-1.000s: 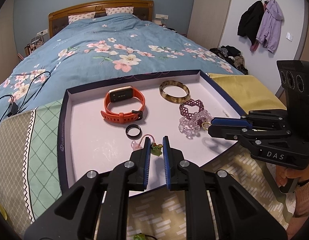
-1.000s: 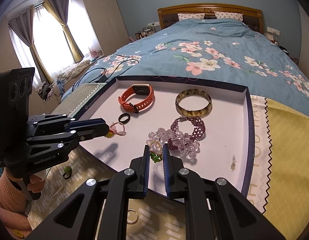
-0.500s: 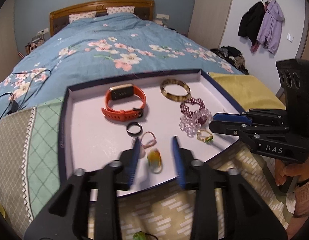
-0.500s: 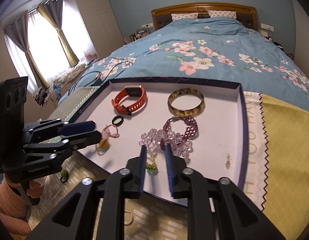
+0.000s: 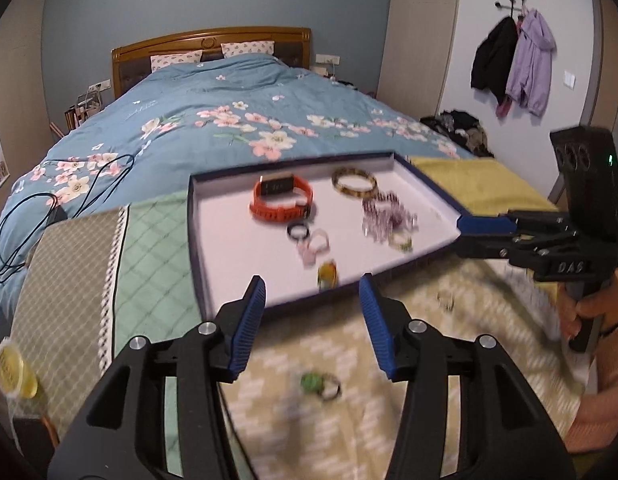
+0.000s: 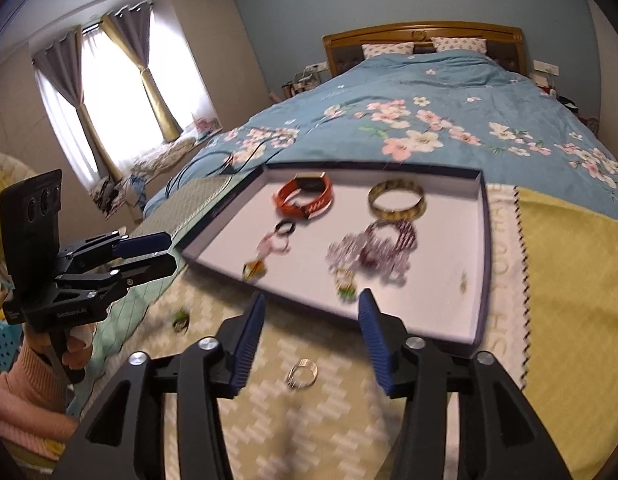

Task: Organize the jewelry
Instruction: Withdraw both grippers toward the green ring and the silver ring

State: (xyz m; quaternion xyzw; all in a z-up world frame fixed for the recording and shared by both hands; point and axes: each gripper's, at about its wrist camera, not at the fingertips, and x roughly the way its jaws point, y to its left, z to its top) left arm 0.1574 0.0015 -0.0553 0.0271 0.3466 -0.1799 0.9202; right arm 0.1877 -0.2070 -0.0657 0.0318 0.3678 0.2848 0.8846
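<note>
A shallow white tray with a dark blue rim point(image 5: 197, 232) point(image 6: 483, 264) lies on the bed. In it are an orange watch point(image 5: 280, 200) point(image 6: 305, 198), a tortoiseshell bangle point(image 5: 354, 183) point(image 6: 396, 199), purple bead bracelets point(image 5: 383, 212) point(image 6: 383, 246), a black ring point(image 5: 297, 232) point(image 6: 285, 227), a pink ring point(image 5: 319, 242) point(image 6: 275, 245), a yellow-green charm point(image 5: 327, 274) point(image 6: 253, 269) and a gold-green ring point(image 5: 401, 242) point(image 6: 345, 285). My left gripper point(image 5: 312, 320) point(image 6: 149, 254) is open and empty. My right gripper point(image 6: 311, 326) point(image 5: 485, 232) is open and empty. A green ring point(image 5: 319, 385) point(image 6: 181, 318) and a silver ring point(image 6: 301, 373) point(image 5: 445, 300) lie on the patterned cloth in front of the tray.
The tray rests on quilted mats: beige and green point(image 5: 109, 272) to the left, yellow point(image 6: 569, 280) to the right. A black cable point(image 5: 37, 208) lies on the floral duvet. Coats point(image 5: 513, 60) hang on the right wall. A window with curtains point(image 6: 117, 92) is to the left.
Both grippers have opened and let go of their pieces, the yellow-green charm and the gold-green ring, which now lie in the tray. Both grippers have pulled back from the tray.
</note>
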